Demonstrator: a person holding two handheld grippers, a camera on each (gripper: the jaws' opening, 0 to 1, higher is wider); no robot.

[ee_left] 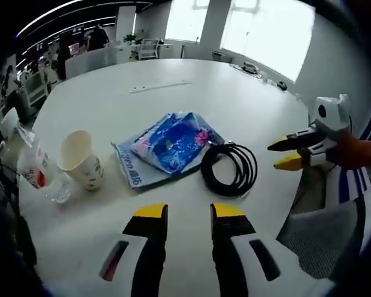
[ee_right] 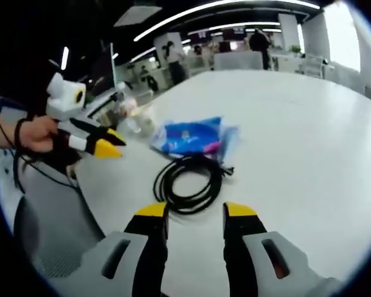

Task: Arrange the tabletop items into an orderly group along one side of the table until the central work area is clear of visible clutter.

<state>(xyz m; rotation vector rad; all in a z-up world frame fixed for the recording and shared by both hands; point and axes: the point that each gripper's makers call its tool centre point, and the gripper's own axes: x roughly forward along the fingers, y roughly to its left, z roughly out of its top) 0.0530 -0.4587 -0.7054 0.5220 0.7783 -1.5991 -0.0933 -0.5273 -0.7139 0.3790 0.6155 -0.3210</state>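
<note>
left gripper view: own left gripper rising from 6 o'clock, yellow-tipped jaws apart, nothing between them, hovering over bare white table. coiled black cable just past the jaw tips toward 1 o'clock, flat on the table. blue plastic bag at centre, its right edge touching or overlapping the cable coil, can't tell which. paper cup at 9 o'clock, tipped over with mouth facing up-left, just beside the bag. clear plastic cup with red print further out at 9 o'clock, touching or nearly touching the paper cup. right gripper coming in at 3 o'clock, held by a hand, yellow tips apart, empty, near the cable but not touching. long thin white strip at 12 o'clock, well apart from the rest. office desks and people in background at 11 o'clock.

right gripper view: own right gripper from 6 o'clock, jaws apart, empty, tips just short of the black cable. blue bag beyond the cable toward 12 o'clock, touching its far edge. cups blurred at 11 o'clock, past the bag. left gripper at 9 o'clock with a hand on it, yellow tips slightly apart, empty, over the table edge.
</note>
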